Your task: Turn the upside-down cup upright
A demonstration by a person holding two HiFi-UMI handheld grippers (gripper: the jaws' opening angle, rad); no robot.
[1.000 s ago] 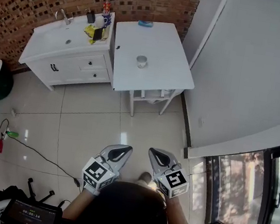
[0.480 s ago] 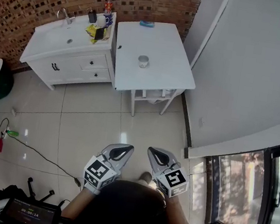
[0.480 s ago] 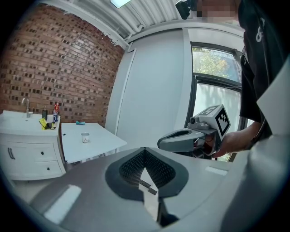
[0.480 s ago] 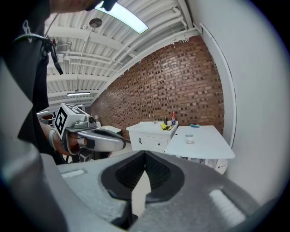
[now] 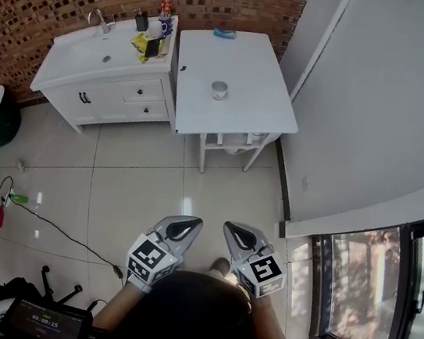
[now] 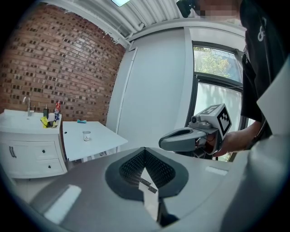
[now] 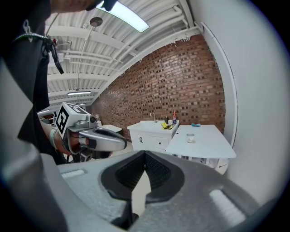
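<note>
Left gripper (image 5: 186,226), right gripper (image 5: 234,234) pinched closed, empty; cup (image 5: 219,89) axis vertical on table (image 5: 252,56), mouth unreadable.

Illumination was bright and even: daylight entered through the window (image 5: 367,291) at the right of the head view, a ceiling strip lamp (image 7: 123,16) was lit in the right gripper view, and a pale glare patch lay on the floor tiles (image 5: 188,205), with only faint shadows. All three views bent straight lines at the edges, and both gripper views had black vignetted corners. The near bodies of the left gripper (image 6: 144,148) and right gripper (image 7: 144,153) were soft, whereas the distant room was sharp.
</note>
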